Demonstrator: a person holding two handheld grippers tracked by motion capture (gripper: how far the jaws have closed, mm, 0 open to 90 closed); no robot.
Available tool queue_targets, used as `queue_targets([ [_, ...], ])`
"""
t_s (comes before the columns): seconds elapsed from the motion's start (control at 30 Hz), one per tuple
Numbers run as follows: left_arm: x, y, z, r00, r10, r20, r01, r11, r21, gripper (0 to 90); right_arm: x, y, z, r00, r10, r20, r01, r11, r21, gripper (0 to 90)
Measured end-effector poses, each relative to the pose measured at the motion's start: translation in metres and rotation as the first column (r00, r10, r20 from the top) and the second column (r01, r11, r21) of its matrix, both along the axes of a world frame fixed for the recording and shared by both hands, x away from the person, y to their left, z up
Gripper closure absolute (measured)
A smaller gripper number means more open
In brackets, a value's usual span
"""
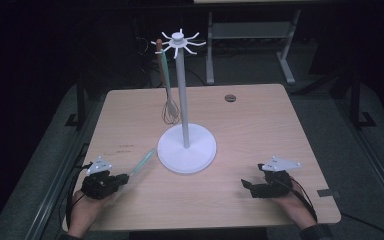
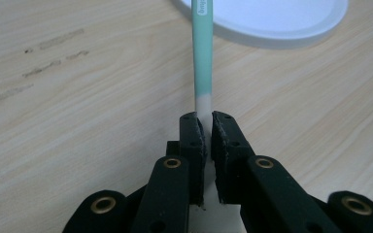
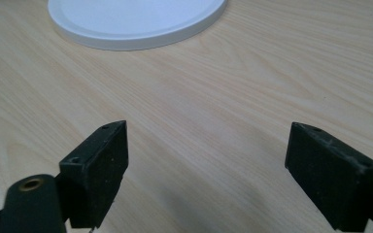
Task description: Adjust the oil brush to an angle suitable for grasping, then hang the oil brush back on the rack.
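Pinching only the white tip of a green utensil (image 2: 202, 58), the left hand-held gripper (image 2: 207, 127) could let it pivot or slip when lifted toward the rack (image 1: 185, 95). Near the counter's (image 1: 260, 125) front right corner, the right hand-held gripper (image 3: 206, 165) rests spread and empty.

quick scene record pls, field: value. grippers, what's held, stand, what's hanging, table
left gripper: shut on the white end of a slim mint-green handled utensil, pointing toward the stand base
right gripper: open, jaws wide apart, nothing between them, low over the table
stand: white pole stand with round base and spoked hook ring on top, mid-table
hanging: wire whisk with green and brown handle on a left-side hook
table: light wooden tabletop; small dark round disc near far edge
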State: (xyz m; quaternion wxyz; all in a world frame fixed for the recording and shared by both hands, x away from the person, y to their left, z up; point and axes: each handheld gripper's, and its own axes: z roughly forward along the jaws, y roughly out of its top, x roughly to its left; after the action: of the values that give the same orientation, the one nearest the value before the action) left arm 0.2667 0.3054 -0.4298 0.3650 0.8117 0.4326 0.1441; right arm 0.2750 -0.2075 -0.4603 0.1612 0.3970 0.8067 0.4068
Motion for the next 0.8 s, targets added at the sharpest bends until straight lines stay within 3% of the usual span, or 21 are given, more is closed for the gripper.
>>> queue_targets([
  [0.33, -0.005, -0.017, 0.011, 0.9985, -0.051, 0.017, 0.053, 0.9937, -0.099, 83.5, -0.001, 0.016, 0.009, 0.9982, 0.036, -0.047, -0.035, 0.9991, 0.022, 15.0],
  [0.47, -0.006, -0.03, 0.015, 0.996, -0.083, 0.033, 0.086, 0.9894, -0.117, 83.5, 0.0, 0.026, 0.009, 0.9961, 0.051, -0.071, -0.049, 0.9981, 0.038, 18.5],
  [0.57, -0.004, -0.039, 0.018, 0.9933, -0.108, 0.041, 0.113, 0.985, -0.13, 83.5, 0.002, 0.029, 0.012, 0.9955, 0.066, -0.068, -0.062, 0.9961, 0.062, 26.4],
  [0.7, -0.001, -0.053, 0.022, 0.989, -0.14, 0.048, 0.146, 0.9771, -0.155, 83.5, 0.004, 0.035, 0.014, 0.9945, 0.073, -0.075, -0.065, 0.9935, 0.093, 29.6],
  [0.8, 0.001, -0.065, 0.024, 0.9841, -0.168, 0.059, 0.175, 0.9695, -0.171, 83.5, 0.006, 0.04, 0.015, 0.991, 0.078, -0.109, -0.065, 0.9903, 0.123, 35.5],
])
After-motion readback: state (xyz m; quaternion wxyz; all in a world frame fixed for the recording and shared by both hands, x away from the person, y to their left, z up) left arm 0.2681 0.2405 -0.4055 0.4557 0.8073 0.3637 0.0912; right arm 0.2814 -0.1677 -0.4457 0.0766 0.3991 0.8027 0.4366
